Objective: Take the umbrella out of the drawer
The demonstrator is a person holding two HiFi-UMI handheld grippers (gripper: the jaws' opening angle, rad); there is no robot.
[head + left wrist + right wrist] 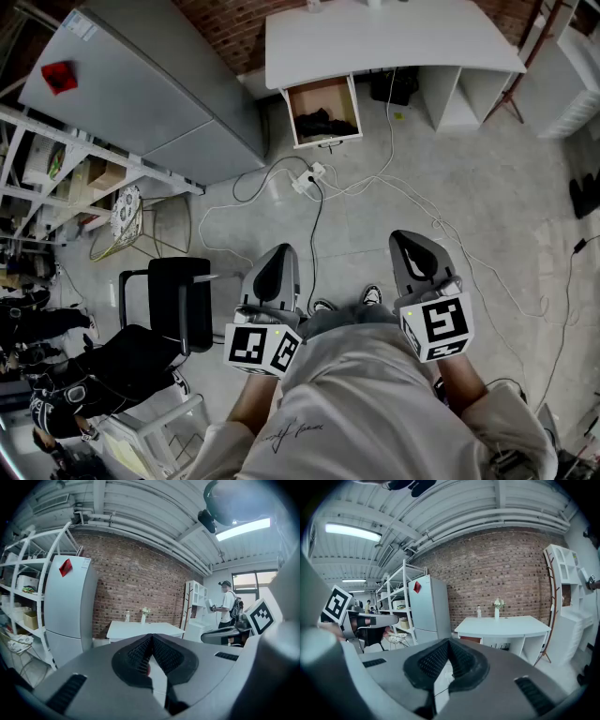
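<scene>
Under the white counter (394, 42) at 12 o'clock, the open drawer (319, 94) holds the dark umbrella (324, 122); left gripper (278, 253) and right gripper (411, 242), at 6 o'clock, both closed, empty

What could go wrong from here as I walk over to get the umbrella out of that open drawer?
1. Cables and a power strip lie on the floor between you and the drawer; a foot may snag them.
2. The left gripper and the right gripper are both shut; they must open before reaching the dark bundle in the drawer, likely the umbrella.
</scene>
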